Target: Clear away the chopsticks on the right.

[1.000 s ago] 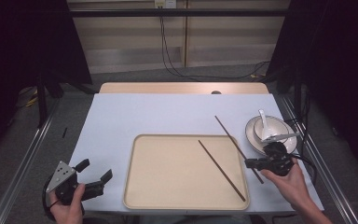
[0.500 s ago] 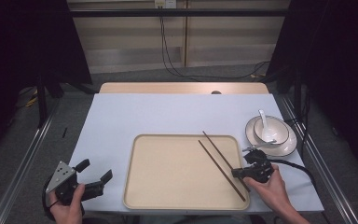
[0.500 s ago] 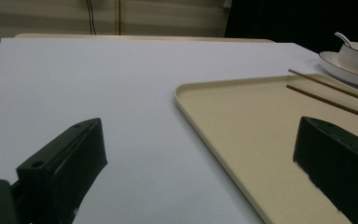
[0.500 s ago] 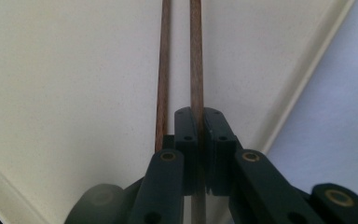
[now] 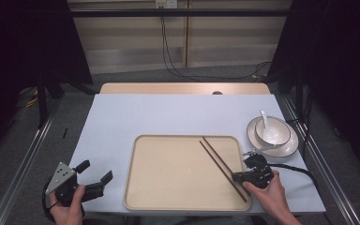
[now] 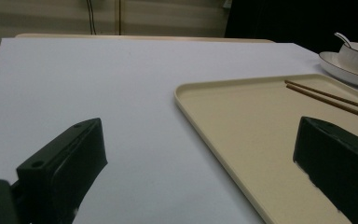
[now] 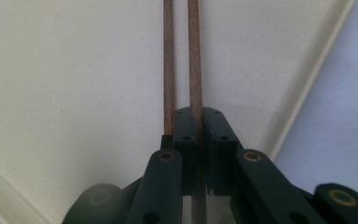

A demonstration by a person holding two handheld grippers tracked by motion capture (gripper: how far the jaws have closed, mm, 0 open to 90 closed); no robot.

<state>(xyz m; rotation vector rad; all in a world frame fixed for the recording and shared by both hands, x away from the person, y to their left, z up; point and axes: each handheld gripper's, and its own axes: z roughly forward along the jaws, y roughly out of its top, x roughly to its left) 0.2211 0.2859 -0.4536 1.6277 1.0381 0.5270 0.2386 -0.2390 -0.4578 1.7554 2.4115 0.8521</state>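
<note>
A beige tray [image 5: 138, 187] lies at the table's front centre. Two brown chopsticks rest side by side across its right part. My right gripper [image 5: 238, 177] is at the tray's right front and is shut on the near end of the right chopstick [image 5: 218, 156]. In the right gripper view my right gripper [image 7: 199, 112] clamps that chopstick [image 7: 194, 56], with the other chopstick [image 7: 168, 56] just beside the left jaw. My left gripper [image 5: 94, 171] is held open left of the tray, with nothing between its jaws. In the left gripper view my left gripper [image 6: 200, 154] looks across the tray [image 6: 223, 93].
A white bowl [image 5: 272, 131] with a spoon [image 5: 264, 118] in it sits on a white plate [image 5: 288, 147] at the right edge of the table. A cable [image 5: 295, 167] trails from the right gripper. A pale blue cover [image 5: 168, 115] spans the table.
My right gripper has carried its chopstick left, from beside the bowl onto the tray, next to the other chopstick. The left gripper has stayed still.
</note>
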